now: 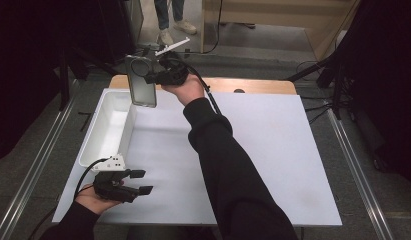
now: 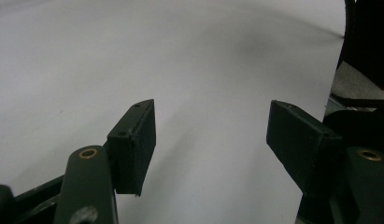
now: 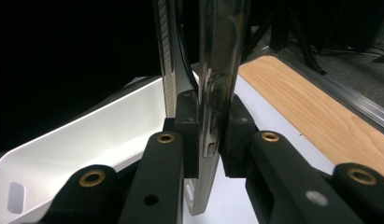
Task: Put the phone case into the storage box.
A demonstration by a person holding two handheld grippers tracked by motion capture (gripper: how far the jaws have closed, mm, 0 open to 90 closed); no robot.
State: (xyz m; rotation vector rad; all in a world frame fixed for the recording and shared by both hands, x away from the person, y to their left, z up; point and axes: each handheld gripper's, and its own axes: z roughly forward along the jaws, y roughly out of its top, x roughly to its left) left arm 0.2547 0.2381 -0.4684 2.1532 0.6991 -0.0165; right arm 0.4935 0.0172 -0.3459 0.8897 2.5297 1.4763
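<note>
My right gripper [image 1: 152,76] is raised over the far left of the table, shut on a phone [image 1: 142,88]. The phone is a dark flat slab with a silver rim, and it hangs upright above the far end of the white bin [image 1: 104,135]. In the right gripper view the phone [image 3: 217,56] stands edge-on, clamped between both pads of that gripper [image 3: 209,128], with the bin [image 3: 87,140] below and to the left. My left gripper [image 1: 147,181] rests near the table's front left corner, open. Its jaws [image 2: 210,135] stand apart over the bare white sheet with nothing between them.
A white sheet [image 1: 263,150] covers the table, with a strip of wood [image 1: 263,86] showing along the far edge. The long bin lies along the left side. A person's legs [image 1: 170,20] stand on the floor beyond the table. Dark stands and cables flank both sides.
</note>
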